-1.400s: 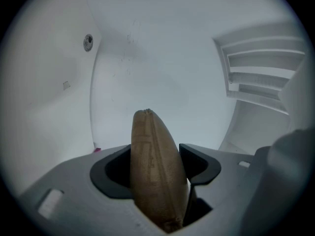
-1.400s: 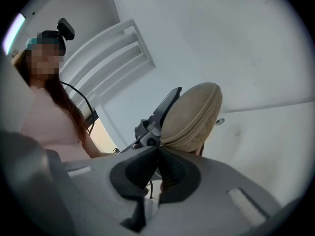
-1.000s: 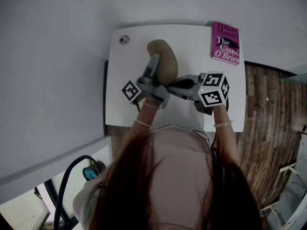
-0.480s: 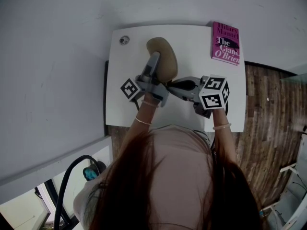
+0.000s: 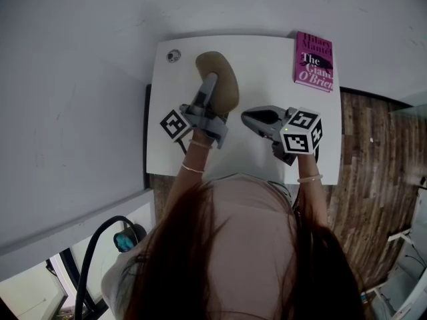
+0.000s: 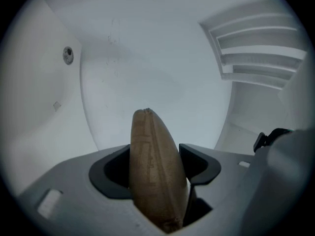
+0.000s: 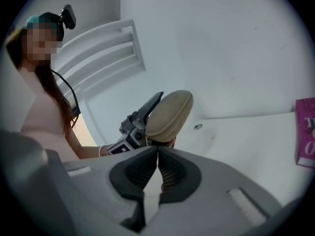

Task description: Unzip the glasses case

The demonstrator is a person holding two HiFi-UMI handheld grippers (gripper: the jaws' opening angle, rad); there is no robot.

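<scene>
The tan glasses case point(image 5: 219, 79) is off the white table point(image 5: 267, 159), with my left gripper point(image 5: 211, 93) shut on it. In the left gripper view the case point(image 6: 152, 166) stands on edge between the two dark pads, which press on its sides. My right gripper point(image 5: 248, 117) is to the right of the case's near end and a little apart from it. Its jaws point(image 7: 157, 154) are shut with the tips touching and nothing visible between them. From there the case point(image 7: 170, 113) shows just beyond the tips, with the left gripper behind it.
A magenta book point(image 5: 313, 60) lies at the table's far right corner. A round grommet point(image 5: 173, 56) sits in the far left corner. Wooden floor point(image 5: 373, 165) is to the right of the table. White slats point(image 6: 261, 48) line the wall.
The left gripper has carried the case a little up and to the left. The right gripper has drawn slightly right, so a gap has opened between its tips and the case's near end.
</scene>
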